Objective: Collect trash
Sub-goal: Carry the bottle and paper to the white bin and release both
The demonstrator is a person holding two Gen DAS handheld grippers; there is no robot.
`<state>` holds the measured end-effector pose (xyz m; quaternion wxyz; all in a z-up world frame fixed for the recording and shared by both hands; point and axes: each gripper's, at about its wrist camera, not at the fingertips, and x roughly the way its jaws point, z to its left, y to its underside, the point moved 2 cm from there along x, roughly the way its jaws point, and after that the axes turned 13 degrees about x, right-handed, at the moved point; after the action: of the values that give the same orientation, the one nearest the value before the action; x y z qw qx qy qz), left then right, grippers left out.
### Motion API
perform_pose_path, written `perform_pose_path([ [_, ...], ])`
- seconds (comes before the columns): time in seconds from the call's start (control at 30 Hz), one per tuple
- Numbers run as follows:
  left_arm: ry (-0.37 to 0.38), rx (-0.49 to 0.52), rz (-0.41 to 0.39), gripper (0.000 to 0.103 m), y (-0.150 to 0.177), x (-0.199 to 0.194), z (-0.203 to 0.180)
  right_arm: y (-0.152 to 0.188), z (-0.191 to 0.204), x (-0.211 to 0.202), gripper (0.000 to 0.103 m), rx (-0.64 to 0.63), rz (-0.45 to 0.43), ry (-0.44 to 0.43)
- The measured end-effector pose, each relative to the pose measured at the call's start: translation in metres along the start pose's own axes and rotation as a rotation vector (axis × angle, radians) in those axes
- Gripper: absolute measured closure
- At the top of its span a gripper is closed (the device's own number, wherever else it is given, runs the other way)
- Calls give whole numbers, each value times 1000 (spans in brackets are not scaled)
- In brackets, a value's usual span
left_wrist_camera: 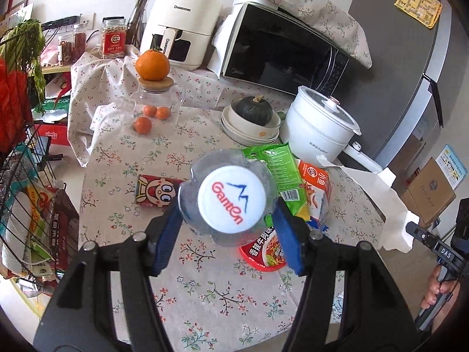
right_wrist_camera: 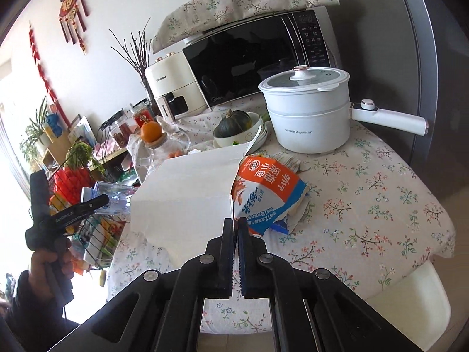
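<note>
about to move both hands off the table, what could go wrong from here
1. The left gripper holds the crushed plastic bottle near its cap; the thin, crumpled wall could slip out.
2. The right gripper pinches only an edge of the white paper bag, which might tear or sag.
3. The bag lies against the orange snack packet and could drag it along.

We see the left hand-held gripper [left_wrist_camera: 228, 220] clamping a crumpled clear Ganten water bottle [left_wrist_camera: 231, 199] between its blue pads [left_wrist_camera: 288, 234], white cap toward us, above the floral-clothed table [left_wrist_camera: 205, 287]. Beneath the bottle lie a green snack bag [left_wrist_camera: 278, 173], an orange-and-white snack bag [left_wrist_camera: 318, 184] and a red noodle packet [left_wrist_camera: 263, 253]; a red cartoon-face can [left_wrist_camera: 155, 192] lies to the left. At the right edge, the right hand-held gripper [left_wrist_camera: 431, 240] meets a white paper sheet [left_wrist_camera: 390, 205].
</note>
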<state>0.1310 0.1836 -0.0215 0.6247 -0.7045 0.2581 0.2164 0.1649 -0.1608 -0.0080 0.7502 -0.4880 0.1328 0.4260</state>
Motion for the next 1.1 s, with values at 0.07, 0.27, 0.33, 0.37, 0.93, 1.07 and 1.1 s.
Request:
perform_pose_path([
  [0.07,29,15,-18,40,-1,-7,-8,2,-6,-15,100,-4,-12,20],
  [0.27,100,82,-81,40,-9,-23,-38,9,-39,-55,100,27,-44,88],
  [0.33,133,97,-96,41,-11,-28,-48,12,-53,-69,100,52,-54,111],
  [0.37,153,106,-101,41,-12,-30,-54,13,-60,-75,100,64,-59,124],
  [0.93,506,295,-23,41,8,-13,-216,71,-176,-116,100,240,99,432],
  [1.07,551,355,12,41,21,1,-257,81,-195,-124,100,255,107,475],
  [1.1,559,369,19,41,24,5,-266,83,-199,-126,100,258,108,486],
])
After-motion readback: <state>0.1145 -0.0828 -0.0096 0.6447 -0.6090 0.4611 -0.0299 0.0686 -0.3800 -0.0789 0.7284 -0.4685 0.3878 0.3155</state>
